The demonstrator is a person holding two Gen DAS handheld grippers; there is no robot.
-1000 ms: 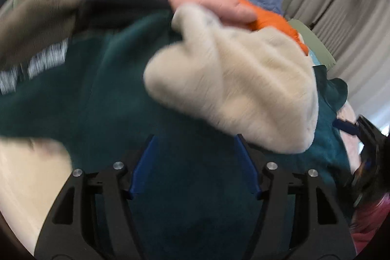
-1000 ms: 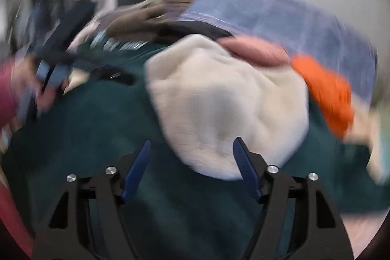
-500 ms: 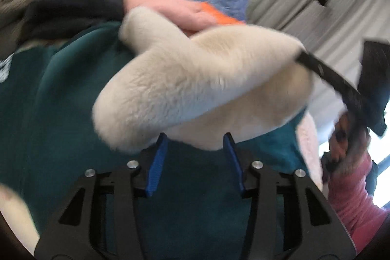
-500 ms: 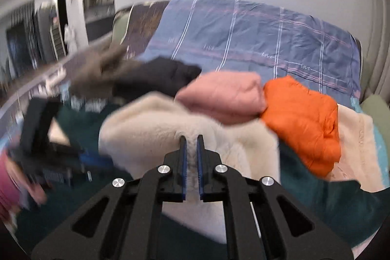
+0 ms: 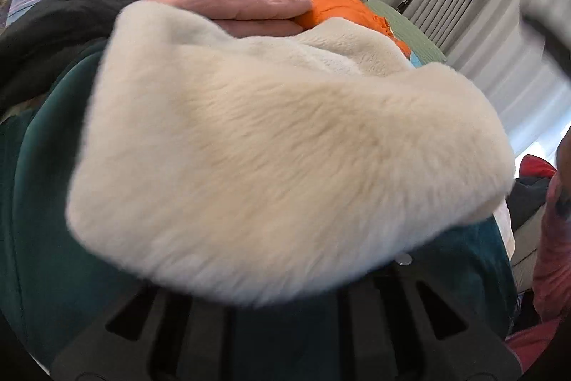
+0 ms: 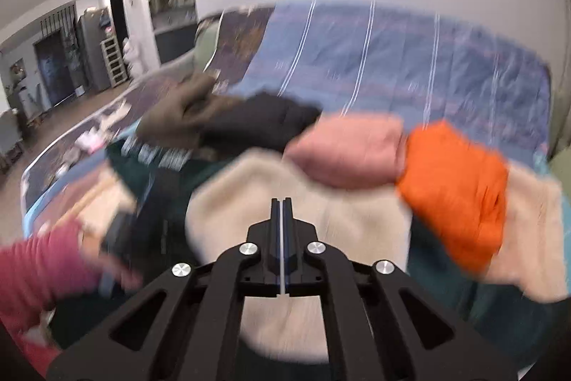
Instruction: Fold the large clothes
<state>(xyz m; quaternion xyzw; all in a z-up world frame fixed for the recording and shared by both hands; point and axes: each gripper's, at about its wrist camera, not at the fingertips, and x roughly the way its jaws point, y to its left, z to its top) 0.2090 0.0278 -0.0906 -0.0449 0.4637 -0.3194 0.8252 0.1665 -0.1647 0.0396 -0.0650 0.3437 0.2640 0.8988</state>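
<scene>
With both grippers pinching the cream fleece, the left's jaws having just closed on it, above the green garment, we should lift evenly, keeping its edge taut.

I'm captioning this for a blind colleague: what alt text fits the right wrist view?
The right hand-held gripper, jaws together, pinches a cream fleece garment above a dark green garment. Behind lie folded pink and orange clothes on a blue plaid sheet; a red sleeve is at left.
</scene>
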